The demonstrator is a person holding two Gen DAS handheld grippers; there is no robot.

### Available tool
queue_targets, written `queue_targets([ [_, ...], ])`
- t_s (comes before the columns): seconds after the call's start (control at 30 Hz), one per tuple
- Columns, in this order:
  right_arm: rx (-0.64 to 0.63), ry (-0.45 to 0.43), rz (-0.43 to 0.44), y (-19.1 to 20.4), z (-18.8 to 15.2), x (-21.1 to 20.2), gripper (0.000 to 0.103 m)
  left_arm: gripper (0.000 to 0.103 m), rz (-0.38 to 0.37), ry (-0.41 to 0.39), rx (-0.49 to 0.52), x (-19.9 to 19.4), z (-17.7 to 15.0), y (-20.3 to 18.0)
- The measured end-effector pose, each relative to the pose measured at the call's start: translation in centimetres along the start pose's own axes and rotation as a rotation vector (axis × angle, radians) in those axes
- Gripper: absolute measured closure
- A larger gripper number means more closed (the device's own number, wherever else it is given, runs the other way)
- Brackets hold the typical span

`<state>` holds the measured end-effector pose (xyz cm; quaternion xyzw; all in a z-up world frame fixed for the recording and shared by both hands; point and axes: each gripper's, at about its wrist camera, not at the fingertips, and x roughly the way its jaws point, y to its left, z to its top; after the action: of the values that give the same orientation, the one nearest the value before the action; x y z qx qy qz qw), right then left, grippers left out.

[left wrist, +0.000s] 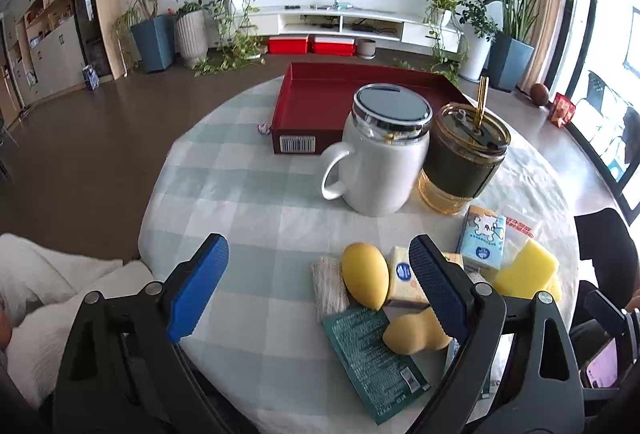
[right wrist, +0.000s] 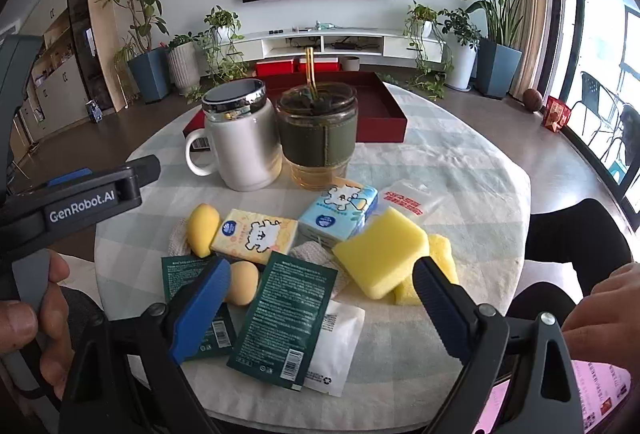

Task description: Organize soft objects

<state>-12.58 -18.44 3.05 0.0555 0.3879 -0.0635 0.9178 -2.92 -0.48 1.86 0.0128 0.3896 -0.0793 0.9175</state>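
- The left gripper (left wrist: 316, 284) is nearest in its view; its jaws are wide open and hold nothing, low over the tablecloth (left wrist: 248, 202).
- Just right of it lies the soft pile: the egg sponge (left wrist: 365, 275), yellow tissue pack (right wrist: 254, 240), green sachet (right wrist: 283, 318), blue tissue pack (right wrist: 339, 215) and yellow sponge (right wrist: 380, 251).
- The right gripper (right wrist: 320, 308), also wide open and empty, hovers over the sachet.
- Probably the red tray (left wrist: 316, 102) behind the mug (left wrist: 380, 162) and cup (right wrist: 317, 138) is the goal; one top item should be pinched gently and carried around both.
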Motion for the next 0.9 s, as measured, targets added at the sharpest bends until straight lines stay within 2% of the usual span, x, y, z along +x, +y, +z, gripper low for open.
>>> queue_targets([
  [0.1, 0.012, 0.046, -0.029, -1.3, -1.0, 0.2, 0.009, 0.011, -0.033, 0.022, 0.012, -0.6, -1.2, -0.6],
  [0.3, 0.027, 0.11, -0.049, -2.9, -2.5, -0.9, 0.009, 0.011, -0.022, 0.081, 0.089, -1.5, -3.6, -2.9],
  [0.43, 0.01, 0.09, -0.064, -3.1, -1.6, -2.6, 0.009, 0.011, -0.038, 0.108, 0.105, -2.2, -4.6, -4.4],
  [0.53, 0.012, 0.083, -0.072, -3.3, -1.0, -3.2, 0.009, 0.011, -0.016, 0.103, 0.108, -2.6, -5.0, -5.0],
  [0.67, 0.014, 0.076, -0.072, -3.3, -0.9, -3.5, 0.009, 0.011, -0.017, 0.118, 0.059, -2.8, -5.2, -4.6],
  [0.9, -0.001, 0.099, -0.065, -2.3, -1.3, -2.9, 0.009, 0.012, 0.006, 0.134, 0.046, -2.8, -5.4, -4.0],
])
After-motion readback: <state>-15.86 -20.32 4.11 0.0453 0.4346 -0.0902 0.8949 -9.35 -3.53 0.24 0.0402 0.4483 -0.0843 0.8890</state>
